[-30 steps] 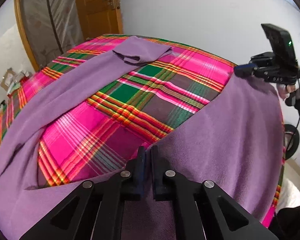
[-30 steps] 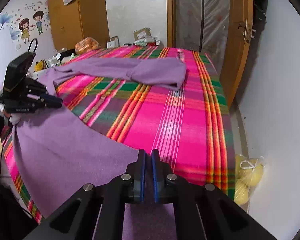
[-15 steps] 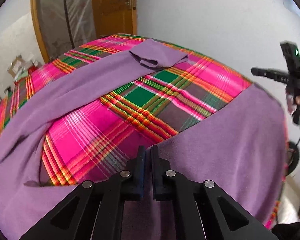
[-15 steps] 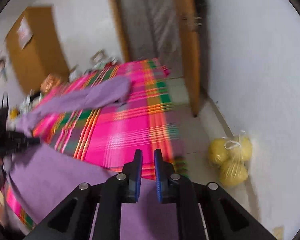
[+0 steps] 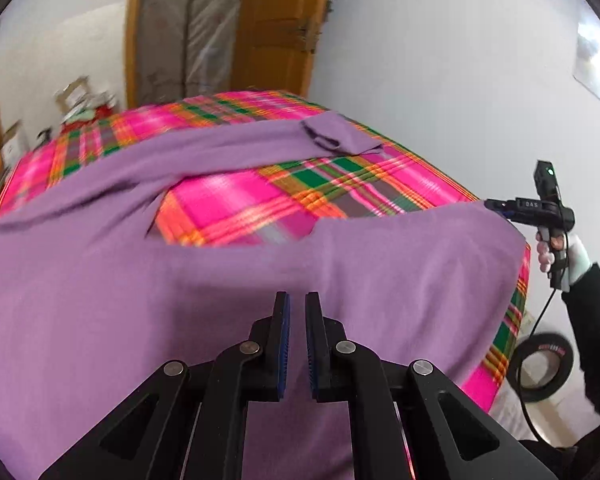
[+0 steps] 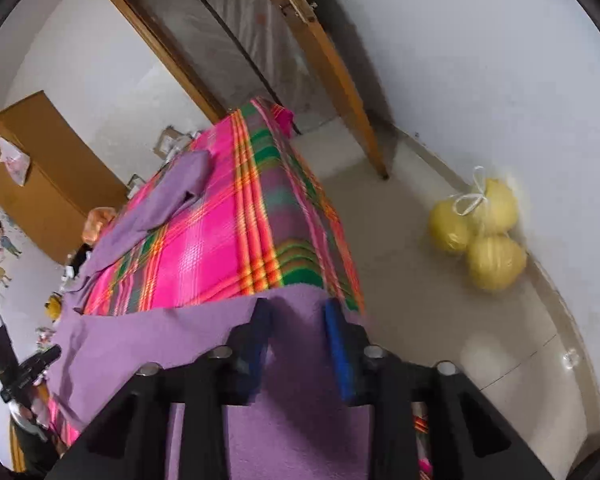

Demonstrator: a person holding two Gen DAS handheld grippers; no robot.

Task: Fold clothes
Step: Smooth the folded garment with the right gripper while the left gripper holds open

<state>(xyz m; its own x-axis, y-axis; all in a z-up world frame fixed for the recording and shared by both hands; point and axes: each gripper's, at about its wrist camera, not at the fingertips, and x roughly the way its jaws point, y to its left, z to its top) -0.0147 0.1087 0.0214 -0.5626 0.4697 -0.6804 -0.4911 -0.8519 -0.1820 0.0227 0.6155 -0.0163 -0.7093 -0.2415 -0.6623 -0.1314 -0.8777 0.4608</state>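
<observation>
A clear knotted plastic bag (image 6: pixel 478 232) on the floor holds three yellow round fruits. One soft purple garment (image 5: pixel 260 280) lies on the pink plaid bed (image 5: pixel 260 204). The left claw (image 5: pixel 297 344) and right claw (image 6: pixel 296 344) are both opening, pads clear of the cloth.

A garment (image 5: pixel 380 264) lies spread on the bed (image 5: pixel 340 188), its near part over the bed's near edge and one sleeve (image 5: pixel 228 148) stretched across toward the far side. The left claw (image 5: pixel 296 344) hangs above the garment's near part, the right claw (image 6: pixel 296 344) at the bed's corner. On the floor (image 6: pixel 440 320) to the right, by the wall, sits a bag of round fruit (image 6: pixel 480 236). A door (image 6: pixel 320 60) stands behind the bed.
</observation>
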